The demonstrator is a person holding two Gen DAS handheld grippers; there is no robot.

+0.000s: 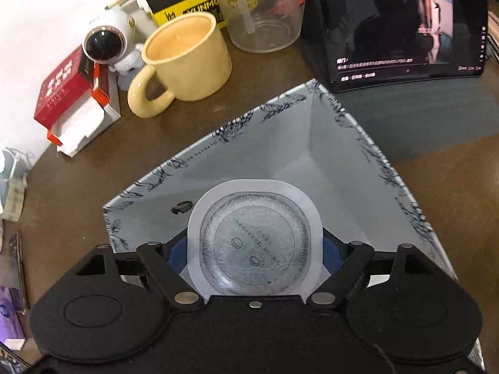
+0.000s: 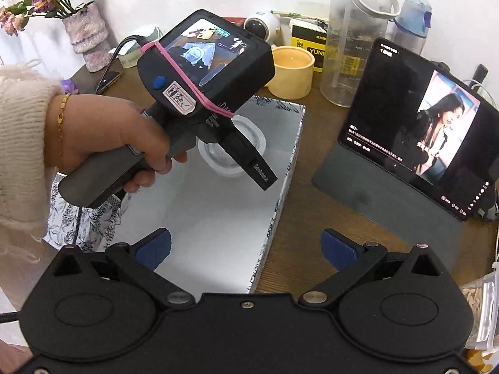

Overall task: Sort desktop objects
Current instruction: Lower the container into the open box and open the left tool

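Observation:
A clear sealed plastic cup (image 1: 254,218) with a white rim sits between the blue pads of my left gripper (image 1: 255,249), which is shut on it. It hangs inside an open grey box (image 1: 280,149) with a feather-print edge. In the right wrist view a hand (image 2: 103,134) holds the left gripper's body (image 2: 205,71) over the same box (image 2: 202,212), with the cup (image 2: 218,159) partly hidden under it. My right gripper (image 2: 246,244) is open and empty above the box's near right edge.
Beyond the box stand a yellow mug (image 1: 187,59), a white astronaut figure (image 1: 109,40), an opened red carton (image 1: 68,93) and a clear bottle (image 1: 265,9). A propped tablet (image 2: 414,131) plays video at right. A vase of dried roses (image 2: 84,37) is far left.

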